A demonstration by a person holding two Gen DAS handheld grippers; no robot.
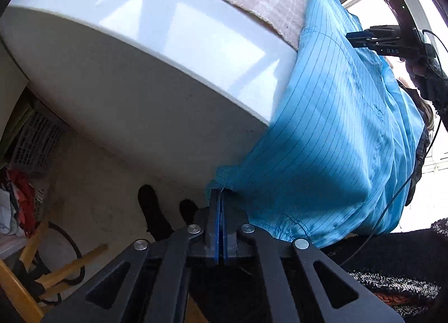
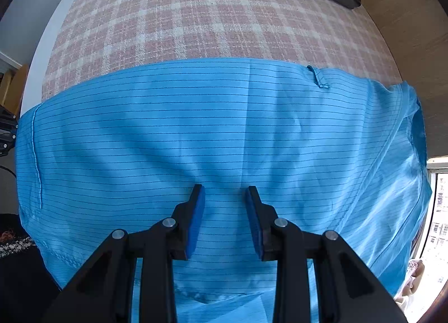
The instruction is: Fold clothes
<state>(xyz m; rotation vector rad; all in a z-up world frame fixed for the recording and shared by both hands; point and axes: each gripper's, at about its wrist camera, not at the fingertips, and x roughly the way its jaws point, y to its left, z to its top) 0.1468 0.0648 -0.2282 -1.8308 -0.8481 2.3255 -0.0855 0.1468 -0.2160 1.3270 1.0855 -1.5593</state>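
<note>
Two claws work one blue garment [image 2: 218,132], which lies across the plaid bed [image 2: 196,14] with its near edge hanging over the side: the left claw [image 1: 220,197] is clenched on a corner of the hanging edge, while the right claw [image 2: 225,199] hovers released over the middle of the cloth. Judging by this, the fold is only being set up, and the next move calls for the right claw to pinch the edge so both can lift it onto the bed. One grey crate [image 1: 36,138] stands on the floor; its contents cannot be made out.
</note>
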